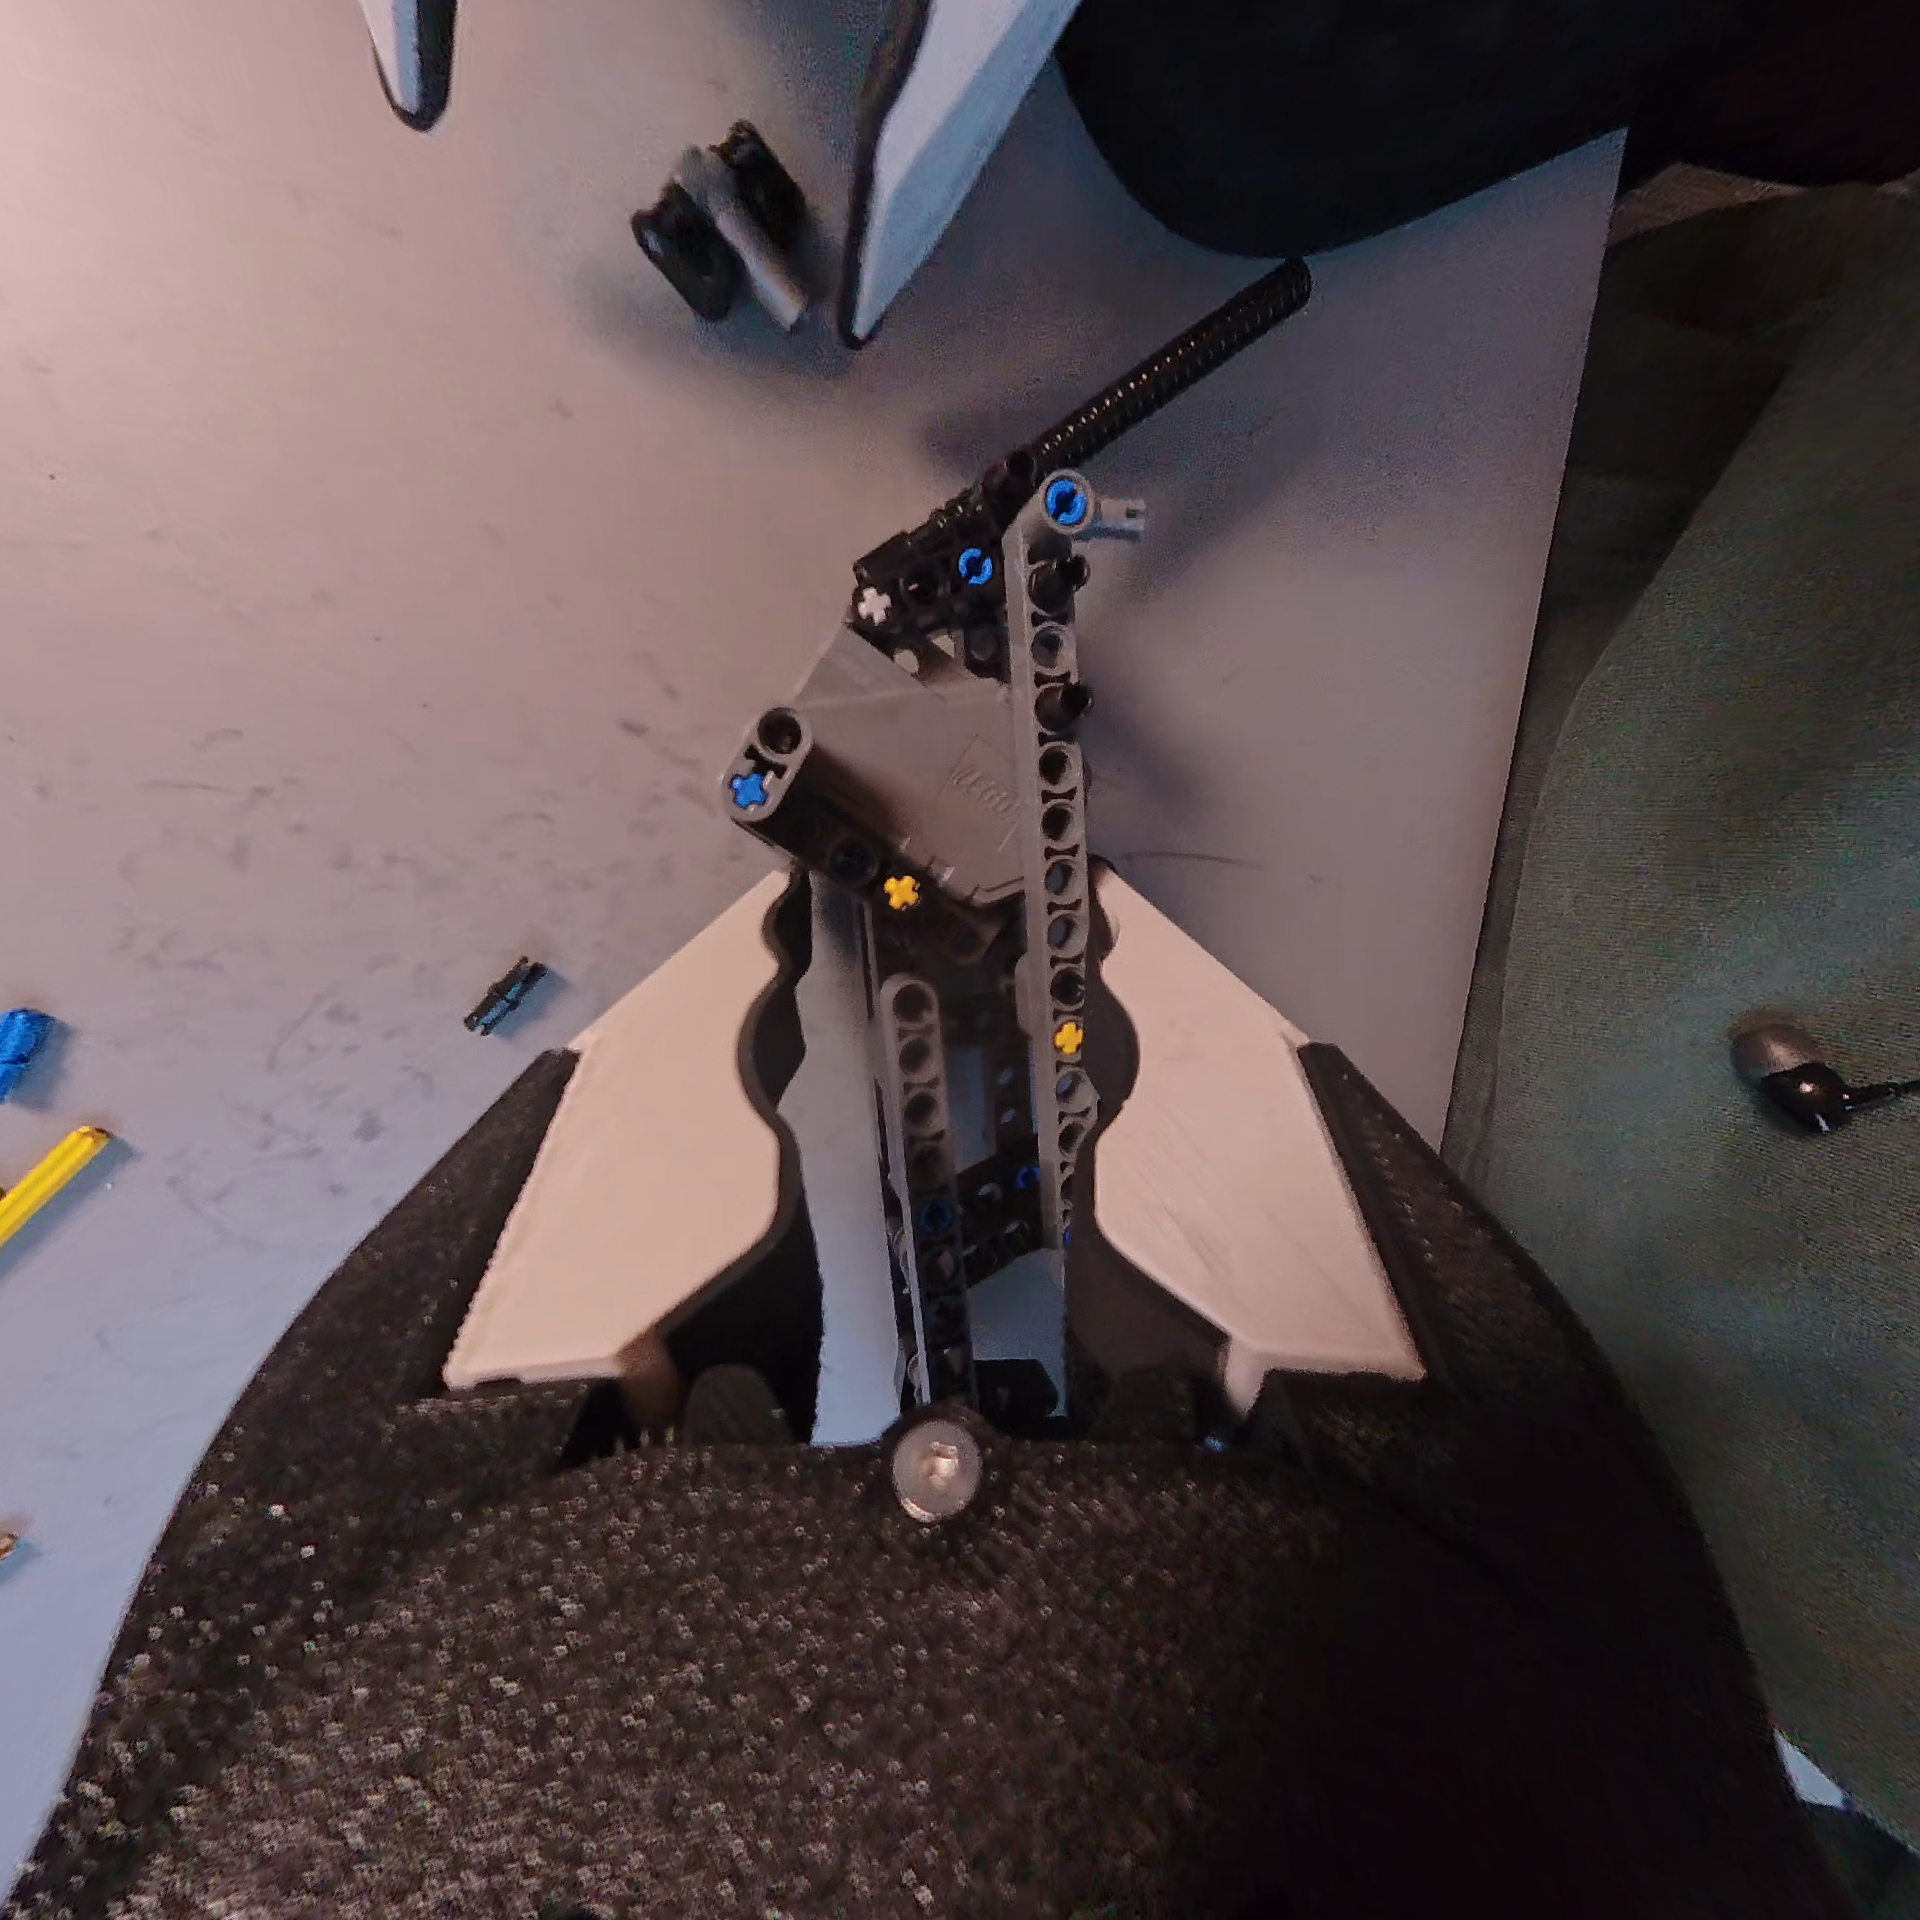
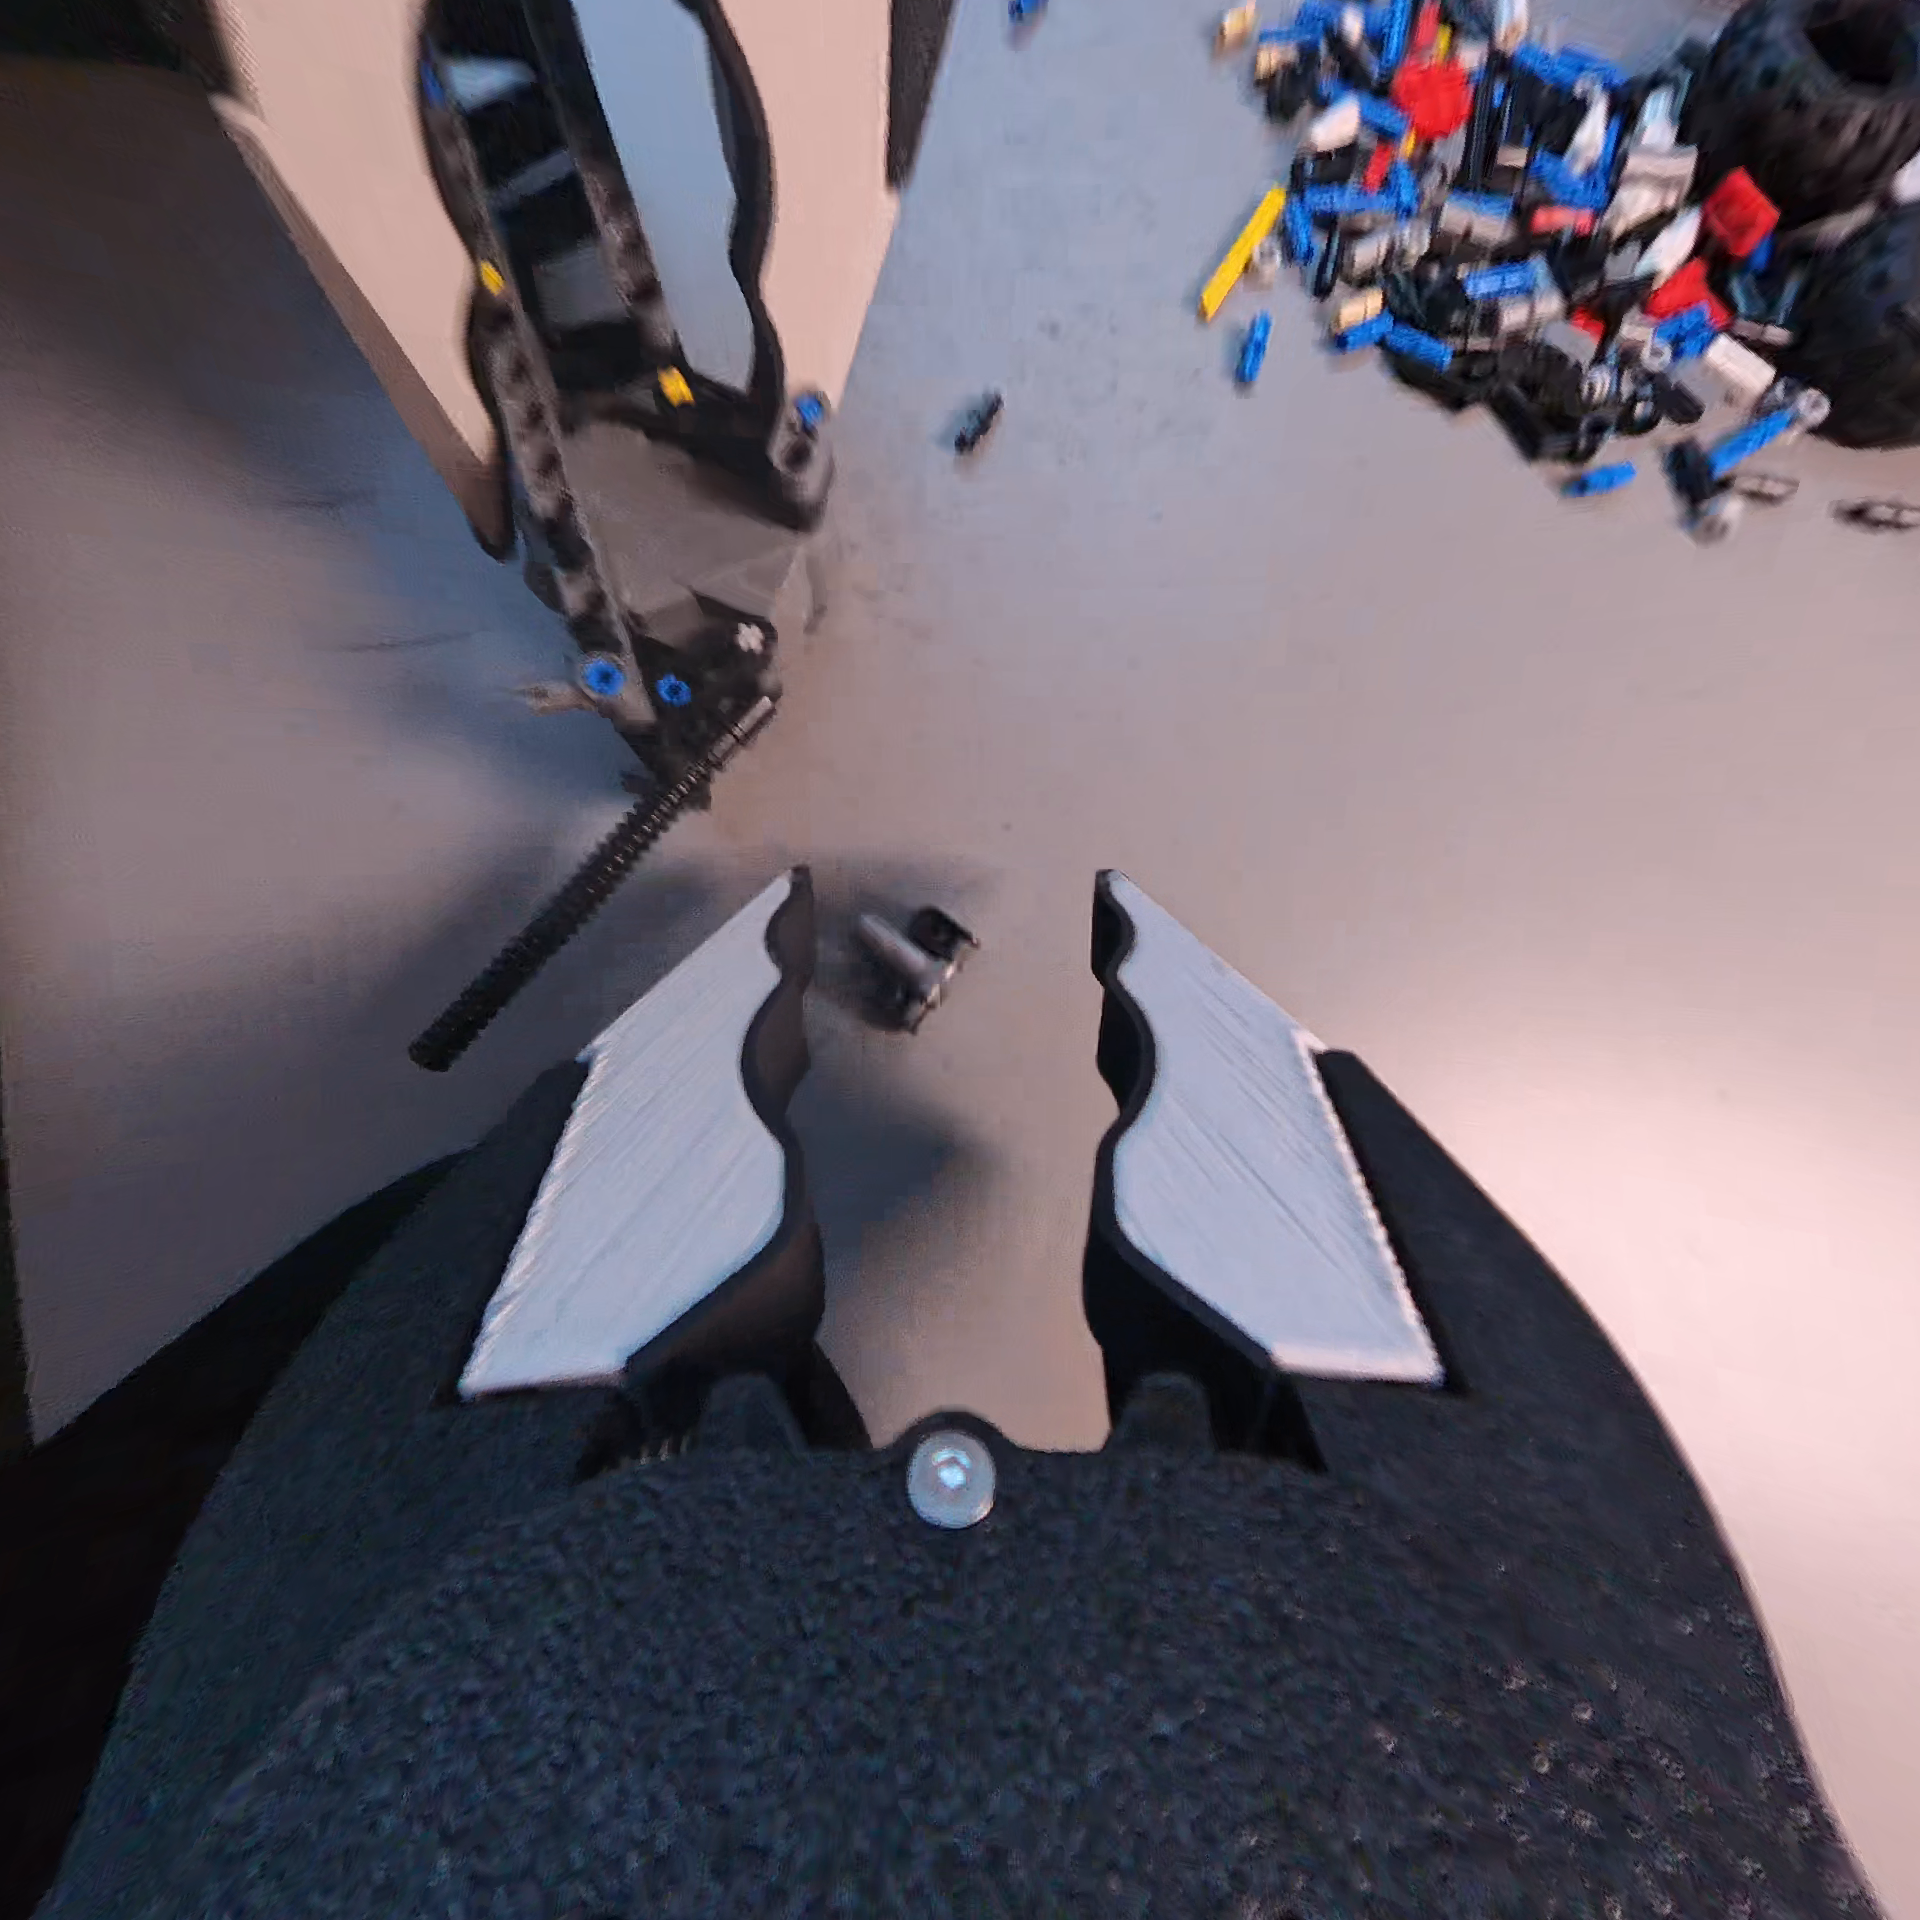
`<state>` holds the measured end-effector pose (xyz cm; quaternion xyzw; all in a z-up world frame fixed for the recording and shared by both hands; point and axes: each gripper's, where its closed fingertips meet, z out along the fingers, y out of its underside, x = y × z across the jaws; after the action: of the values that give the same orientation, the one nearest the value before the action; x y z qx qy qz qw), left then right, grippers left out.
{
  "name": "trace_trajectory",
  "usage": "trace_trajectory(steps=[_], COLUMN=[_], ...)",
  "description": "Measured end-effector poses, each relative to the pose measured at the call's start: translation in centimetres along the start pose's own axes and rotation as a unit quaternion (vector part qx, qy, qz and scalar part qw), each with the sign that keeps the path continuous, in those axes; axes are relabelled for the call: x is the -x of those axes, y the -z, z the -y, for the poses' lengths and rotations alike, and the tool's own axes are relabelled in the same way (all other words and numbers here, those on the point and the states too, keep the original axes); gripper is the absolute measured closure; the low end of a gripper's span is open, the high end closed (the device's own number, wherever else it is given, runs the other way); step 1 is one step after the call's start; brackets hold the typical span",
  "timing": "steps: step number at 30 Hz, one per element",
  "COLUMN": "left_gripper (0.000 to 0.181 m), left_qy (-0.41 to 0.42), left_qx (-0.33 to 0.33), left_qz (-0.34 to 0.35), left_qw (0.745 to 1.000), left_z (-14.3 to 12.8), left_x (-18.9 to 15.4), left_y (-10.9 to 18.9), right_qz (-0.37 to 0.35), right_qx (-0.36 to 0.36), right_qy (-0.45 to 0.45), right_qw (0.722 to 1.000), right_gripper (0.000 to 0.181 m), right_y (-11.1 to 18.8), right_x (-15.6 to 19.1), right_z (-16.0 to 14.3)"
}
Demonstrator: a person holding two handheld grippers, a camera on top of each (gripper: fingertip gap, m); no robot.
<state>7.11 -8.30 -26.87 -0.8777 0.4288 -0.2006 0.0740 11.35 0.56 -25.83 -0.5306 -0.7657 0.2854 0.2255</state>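
My left gripper is shut on a grey and black beam assembly with blue and yellow pins and a grey panel. A black ribbed rod sticks out from its far end. The assembly also shows in the right wrist view, held above the table. My right gripper is open over the grey table. A small black and grey connector piece lies on the table between its fingertips, nearer the left finger. The same piece shows in the left wrist view, between the far gripper's fingers.
A big pile of blue, red, black and white parts with black tyres lies at the far right. A small black pin lies alone. In the left wrist view a yellow bar, a blue part and a green cloth beside the table edge. Some 11 cm of space lies between my two pairs of fingers. The yellow bar is about 12 cm from my left fingertips. It turns up in the right wrist view as well.
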Motion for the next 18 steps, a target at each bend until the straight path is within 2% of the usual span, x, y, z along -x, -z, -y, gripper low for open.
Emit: trace_trajectory(steps=[3, 6, 11, 18], left_gripper=[0.131, 0.131, 0.131, 0.132], left_qy=[0.007, 0.008, 0.013, 0.016], left_qx=[-0.004, -0.004, -0.003, -0.003], left_qz=[-0.008, -0.013, -0.025, -0.042], left_qw=[1.0, 1.0, 1.0, 0.999], left_z=[0.1, 0.2, 0.3, 0.2], left_x=[0.1, 0.2, 0.3, 0.2], left_y=[0.0, 0.0, 0.0, 0.0], right_qz=[0.054, 0.086, 0.091, 0.095], right_qx=[-0.065, -0.075, -0.051, -0.07], right_qy=[0.009, 0.051, 0.052, 0.066], right_qw=[0.996, 0.992, 0.993, 0.991], right_gripper=[0.134, 0.149, 0.175, 0.179], right_y=[1.9, 1.5, -0.7, -0.9], right_x=[2.2, 5.1, 5.5, 5.5], right_z=[3.9, 5.9, 5.9, 6.1])
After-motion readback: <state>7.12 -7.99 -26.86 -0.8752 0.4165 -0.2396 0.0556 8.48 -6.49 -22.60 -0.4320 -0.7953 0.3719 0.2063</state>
